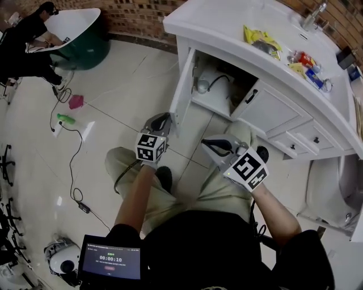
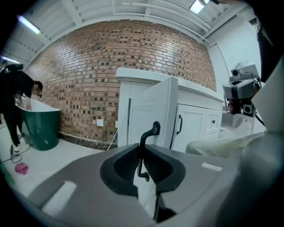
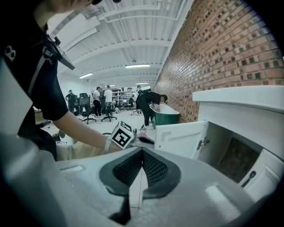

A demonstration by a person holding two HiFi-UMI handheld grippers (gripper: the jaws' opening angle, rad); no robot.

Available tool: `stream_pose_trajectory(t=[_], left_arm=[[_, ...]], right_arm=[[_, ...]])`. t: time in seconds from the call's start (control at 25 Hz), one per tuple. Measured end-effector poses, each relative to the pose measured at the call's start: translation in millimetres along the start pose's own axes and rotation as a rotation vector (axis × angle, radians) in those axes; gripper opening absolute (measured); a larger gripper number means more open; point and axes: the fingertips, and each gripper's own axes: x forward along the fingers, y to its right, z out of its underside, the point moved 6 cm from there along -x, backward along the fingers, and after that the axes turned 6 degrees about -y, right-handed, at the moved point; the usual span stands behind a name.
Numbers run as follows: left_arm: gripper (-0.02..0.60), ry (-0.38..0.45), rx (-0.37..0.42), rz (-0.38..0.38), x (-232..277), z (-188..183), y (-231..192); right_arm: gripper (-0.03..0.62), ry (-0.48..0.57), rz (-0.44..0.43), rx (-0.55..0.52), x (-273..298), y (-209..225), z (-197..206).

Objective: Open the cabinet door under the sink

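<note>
The white sink cabinet (image 1: 266,51) has its left door (image 1: 182,85) swung wide, so the dark inside with a hose (image 1: 218,85) shows. My left gripper (image 1: 163,120) is at the free edge of that door. In the left gripper view its pads (image 2: 128,162) are shut on the door's black handle (image 2: 150,132), which sticks up between them. My right gripper (image 1: 217,146) hovers over the person's knee, apart from the cabinet, and is shut on nothing (image 3: 142,153). The right gripper view shows the open door (image 3: 179,136) side-on.
The second door (image 1: 272,107) and the drawers (image 1: 309,139) stay closed. Packets and small items (image 1: 258,37) lie on the countertop by the faucet (image 1: 312,17). A toilet (image 1: 334,192) stands at right. A cable, a green bottle (image 1: 65,119) and a green tub (image 1: 79,39) are at left.
</note>
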Motion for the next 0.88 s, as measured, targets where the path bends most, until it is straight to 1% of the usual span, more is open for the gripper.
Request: stream_pose_trajectory(t=[0.16,0.24,0.52,0.68,0.72,0.88], left_arm=[[0.034,-0.017,-0.008,-0.035,-8.9,-2.7,-30.0],[0.034,-0.022,-0.009,-0.041,-9.2,-2.7,-39.7],[0.035,-0.048,0.011,-0.017,-8.1,-4.2,-55.3],[0.038,-0.052,0.002,-0.01,-8.0,-3.7,-55.6],[0.043,-0.051,-0.005,-0.011,-8.3,-3.6,-56.3],[0.112,-0.061,-0.033,-0.05,-9.7,-4.1,-60.6]], right_arm=[[-0.009,-0.006,-0.018,-0.007,11.0,-6.1,-5.8],[-0.009,-0.014,-0.027,-0.01,14.8,-7.2,-3.7],[-0.009,-0.033,-0.04,-0.012,21.9,-9.7,2.5],[-0.009,-0.037,-0.037,-0.01,21.9,-8.7,4.0],[-0.009,-0.037,-0.037,-0.01,21.8,-8.5,4.0],[-0.009,-0.037,-0.025,-0.017,20.6,-4.9,6.3]])
